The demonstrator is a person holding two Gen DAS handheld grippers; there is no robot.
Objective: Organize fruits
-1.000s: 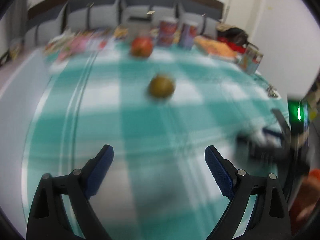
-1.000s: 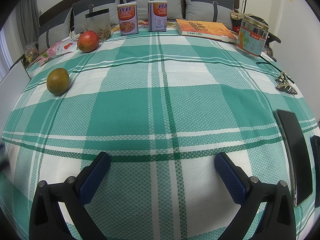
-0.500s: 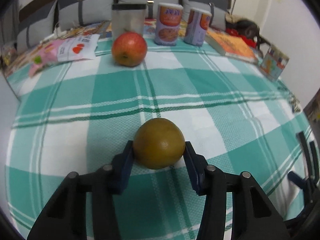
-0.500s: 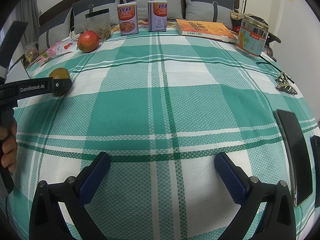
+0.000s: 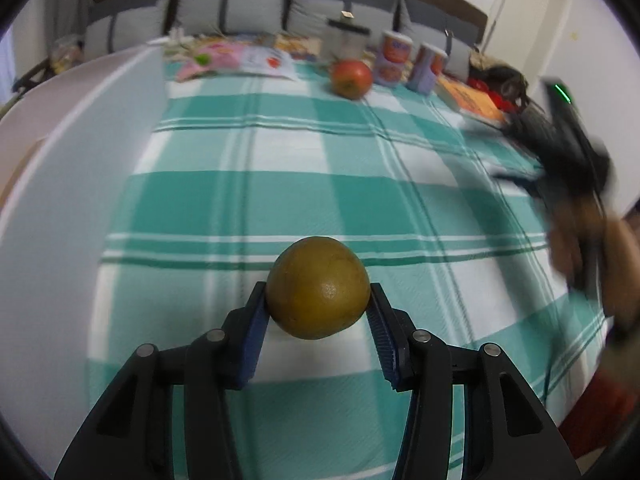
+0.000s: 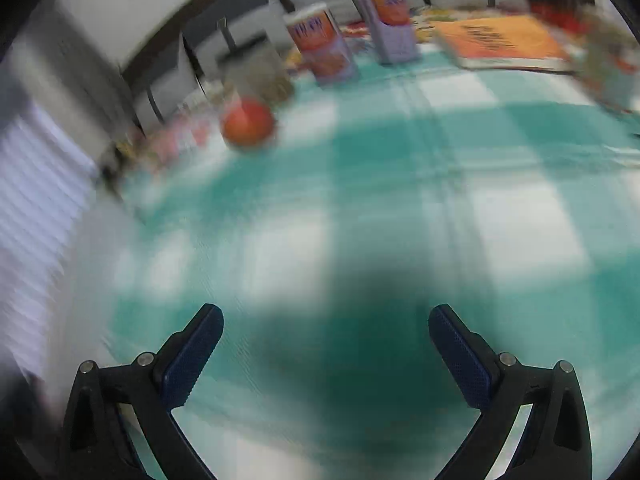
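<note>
The left claw point(image 5: 318, 312) is clamped on the greenish-brown citrus fruit point(image 5: 318, 294), low centre of the left wrist frame, over the checked green cloth point(image 5: 280, 200). The red apple point(image 6: 248, 122) sits at upper left of the blurred right wrist frame, near two cans point(image 6: 320, 42). The right claw point(image 6: 324, 354) is spread wide, nothing held. For a clean step, the fruit should be kept level, carried toward the apple, and set down gently beside it so rolling is avoided.

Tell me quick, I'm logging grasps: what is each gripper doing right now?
Left gripper: closed on the brownish-green fruit, pads against both its sides.
Right gripper: open, nothing between its jaws.
</note>
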